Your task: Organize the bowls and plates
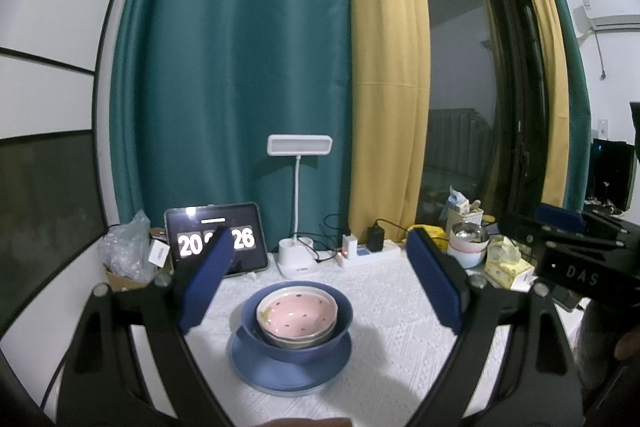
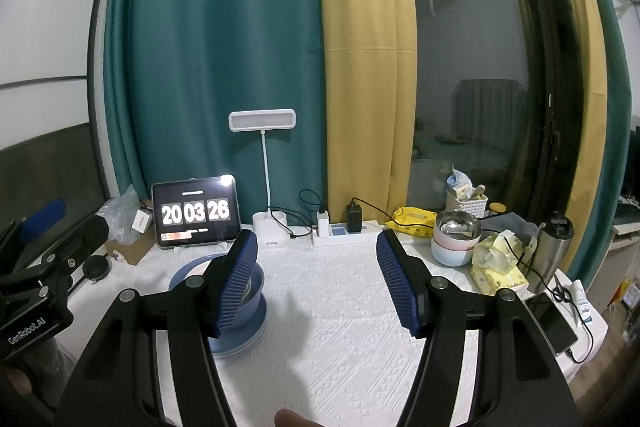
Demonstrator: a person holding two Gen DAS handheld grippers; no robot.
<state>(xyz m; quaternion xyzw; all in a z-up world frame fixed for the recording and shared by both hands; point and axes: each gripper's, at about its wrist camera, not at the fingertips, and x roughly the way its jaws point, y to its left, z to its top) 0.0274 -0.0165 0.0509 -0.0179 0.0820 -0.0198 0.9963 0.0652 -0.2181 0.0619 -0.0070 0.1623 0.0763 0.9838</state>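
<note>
- Nesting inside a blue bowl [image 1: 298,341] on a blue plate [image 1: 290,371]: a pink bowl [image 1: 297,315].
- Left gripper [image 1: 320,277] and right gripper [image 2: 316,283]: jaws apart, empty, above the bench [image 2: 340,327].

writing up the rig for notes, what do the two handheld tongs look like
Both tongs have black Y-shaped frames with silver round bolts and ribbed dark blue pads. The left tongs carry white "GenRobot.AI" lettering on the black body, seen from the right wrist. The right tongs show "DAS" lettering and a blue block on top.
</note>
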